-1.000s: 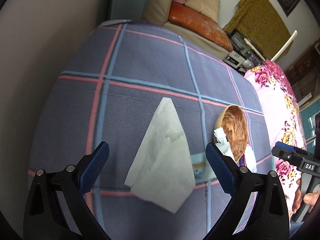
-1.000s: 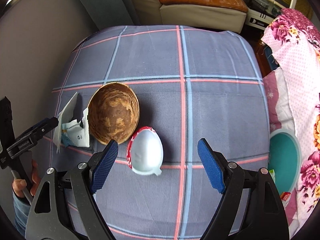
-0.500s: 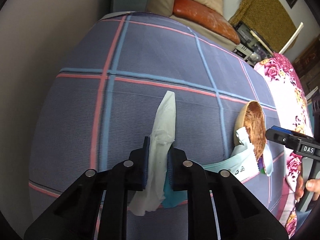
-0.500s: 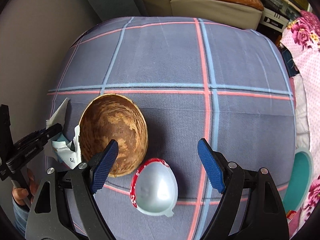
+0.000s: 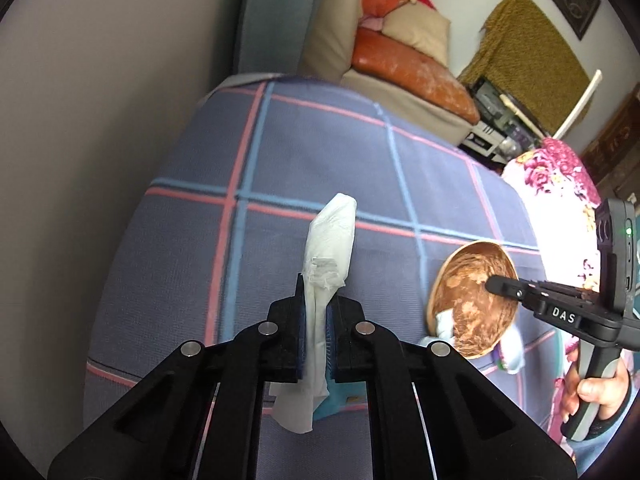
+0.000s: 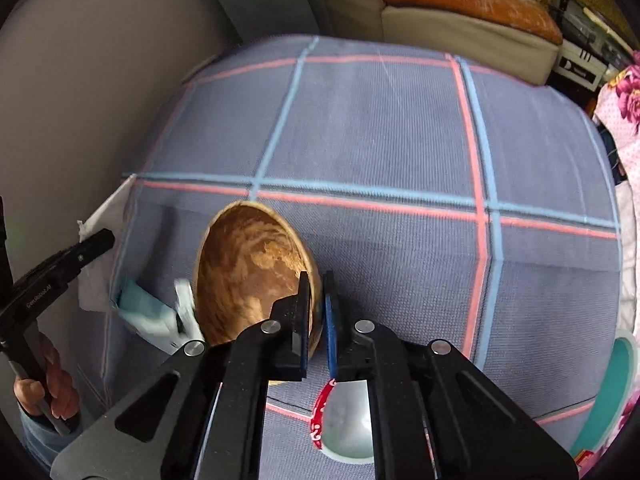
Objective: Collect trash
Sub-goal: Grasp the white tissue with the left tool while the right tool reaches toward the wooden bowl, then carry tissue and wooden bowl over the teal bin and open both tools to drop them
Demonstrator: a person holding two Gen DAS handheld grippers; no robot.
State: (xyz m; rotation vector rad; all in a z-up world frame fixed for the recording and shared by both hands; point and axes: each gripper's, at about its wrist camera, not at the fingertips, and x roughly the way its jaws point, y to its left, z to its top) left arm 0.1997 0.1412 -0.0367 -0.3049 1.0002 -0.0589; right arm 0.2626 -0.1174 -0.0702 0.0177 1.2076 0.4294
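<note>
Tissue (image 5: 330,240) is light and limp in your left tongs (image 5: 316,336), clamped mid-length; your right tongs (image 6: 318,320) pinch the stiff bowl (image 6: 248,272) rim.

— Where's the bowl (image 6: 256,276)?
— On the bed (image 6: 380,128). A wrapper (image 6: 160,316) lies just left of it, and a cup (image 6: 348,424) sits in front.
— And the tissue (image 5: 330,248)?
— Further left.
</note>
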